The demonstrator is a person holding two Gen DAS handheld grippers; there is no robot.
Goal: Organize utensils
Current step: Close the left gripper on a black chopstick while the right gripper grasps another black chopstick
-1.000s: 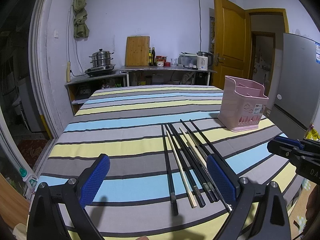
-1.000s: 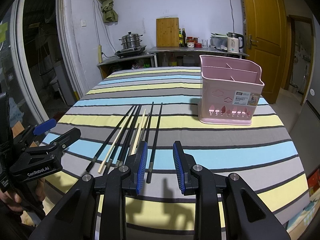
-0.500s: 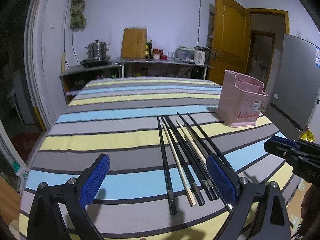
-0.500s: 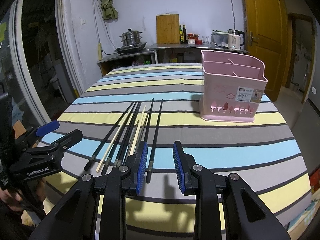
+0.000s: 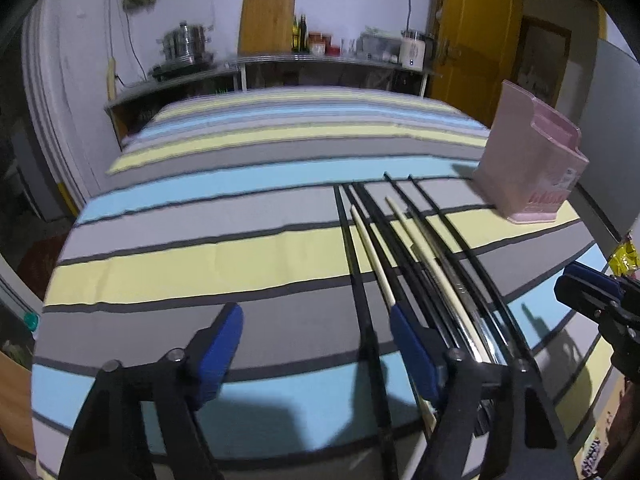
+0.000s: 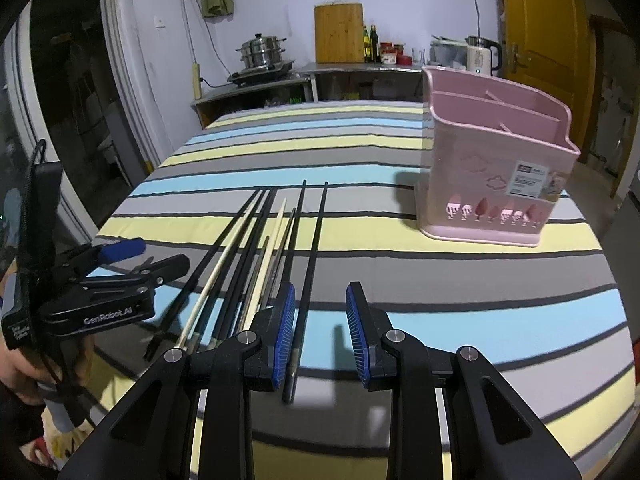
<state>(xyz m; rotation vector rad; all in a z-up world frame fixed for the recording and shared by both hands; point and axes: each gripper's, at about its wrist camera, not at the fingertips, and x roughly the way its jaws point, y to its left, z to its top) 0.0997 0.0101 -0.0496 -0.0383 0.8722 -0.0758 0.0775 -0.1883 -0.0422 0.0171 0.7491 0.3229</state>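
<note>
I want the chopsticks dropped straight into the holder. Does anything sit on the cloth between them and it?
Nothing visible does. The row of black and pale chopsticks lies left of the pink plastic utensil holder, and only bare striped tablecloth separates them. The holder's compartments look empty from above.

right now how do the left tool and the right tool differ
The left tool is spread wide; the right tool has a narrower gap. The left tool straddles the leftmost black chopstick of the row, while the right tool has the rightmost black chopstick running between its fingers. The left view is blurred, the right view sharp. Both have blue pads, are open, grip nothing, and sit low over the striped tablecloth.
</note>
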